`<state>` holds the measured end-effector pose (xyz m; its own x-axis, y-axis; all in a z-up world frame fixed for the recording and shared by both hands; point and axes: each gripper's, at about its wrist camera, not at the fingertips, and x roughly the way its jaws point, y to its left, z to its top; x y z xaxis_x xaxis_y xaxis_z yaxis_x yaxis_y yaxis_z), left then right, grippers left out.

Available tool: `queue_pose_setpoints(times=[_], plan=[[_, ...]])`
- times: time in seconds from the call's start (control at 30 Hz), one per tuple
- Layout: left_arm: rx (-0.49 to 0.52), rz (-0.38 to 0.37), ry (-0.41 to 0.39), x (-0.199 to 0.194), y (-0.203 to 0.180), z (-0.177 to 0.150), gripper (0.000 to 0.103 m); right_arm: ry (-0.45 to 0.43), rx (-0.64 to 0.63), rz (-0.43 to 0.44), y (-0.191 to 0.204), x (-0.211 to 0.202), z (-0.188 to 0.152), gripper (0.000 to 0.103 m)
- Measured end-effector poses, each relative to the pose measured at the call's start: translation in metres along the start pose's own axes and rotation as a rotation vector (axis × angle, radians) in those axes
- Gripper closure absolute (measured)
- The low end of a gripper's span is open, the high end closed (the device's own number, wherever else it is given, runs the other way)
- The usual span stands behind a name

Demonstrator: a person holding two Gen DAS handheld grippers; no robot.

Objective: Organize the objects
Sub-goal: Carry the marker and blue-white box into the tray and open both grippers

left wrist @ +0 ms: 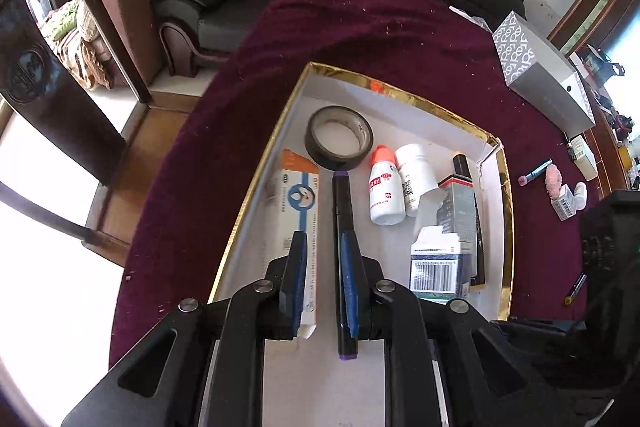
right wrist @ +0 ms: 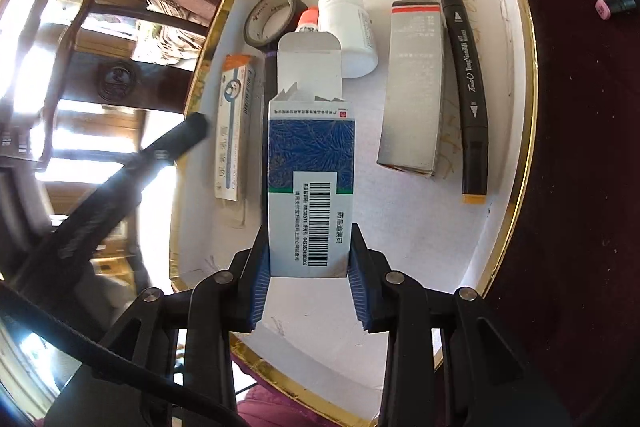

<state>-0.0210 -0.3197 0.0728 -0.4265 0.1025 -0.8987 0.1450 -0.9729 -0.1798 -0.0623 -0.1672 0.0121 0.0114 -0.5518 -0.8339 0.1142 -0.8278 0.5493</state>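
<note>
Cardboard blue-and-white box (right wrist: 308, 187) pinched upright by right gripper (right wrist: 310, 269) over gold-rimmed tray (right wrist: 524, 75); left gripper (left wrist: 322, 279) jaws narrowly parted, empty, above purple-capped marker (left wrist: 343, 227).

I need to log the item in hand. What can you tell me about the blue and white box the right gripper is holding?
The blue and white medicine box is thin printed cardboard: a dark blue patterned band, a white lower part with a barcode label and Chinese text. Its top flap stands open. The right gripper clamps its lower end between blue pads, holding it over the gold-rimmed white tray. Whether it touches the tray floor is unclear.
</note>
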Motion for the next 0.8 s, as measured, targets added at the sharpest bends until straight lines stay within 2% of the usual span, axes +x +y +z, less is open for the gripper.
queue_pose_setpoints(times=[0.23, 0.3, 0.33, 0.37, 0.57, 0.63, 0.7, 0.8], plan=[[-0.003, 0.030, -0.016, -0.006, 0.004, 0.000, 0.084, 0.022, -0.035, -0.090, 0.010, 0.012, 0.001, 0.070], [-0.009, 0.036, -0.016, -0.008, 0.004, -0.001, 0.070, 0.017, -0.044, -0.110, 0.013, 0.012, 0.003, 0.062], [-0.011, 0.041, -0.018, -0.009, 0.003, -0.001, 0.067, 0.016, -0.049, -0.117, 0.013, 0.011, 0.004, 0.058], [-0.011, 0.045, -0.021, -0.010, 0.002, -0.002, 0.063, 0.013, -0.055, -0.123, 0.013, 0.009, 0.004, 0.050], [0.017, 0.099, -0.040, -0.020, -0.008, -0.002, 0.061, -0.023, -0.109, -0.149, 0.020, -0.008, -0.002, 0.041], [0.021, 0.105, -0.044, -0.022, -0.012, -0.002, 0.061, -0.032, -0.120, -0.151, 0.021, -0.013, -0.006, 0.040], [0.027, 0.114, -0.044, -0.025, -0.018, -0.003, 0.055, -0.042, -0.119, -0.145, 0.018, -0.020, -0.011, 0.039], [0.041, 0.121, -0.048, -0.029, -0.029, -0.006, 0.055, -0.048, -0.112, -0.136, 0.012, -0.026, -0.014, 0.039]])
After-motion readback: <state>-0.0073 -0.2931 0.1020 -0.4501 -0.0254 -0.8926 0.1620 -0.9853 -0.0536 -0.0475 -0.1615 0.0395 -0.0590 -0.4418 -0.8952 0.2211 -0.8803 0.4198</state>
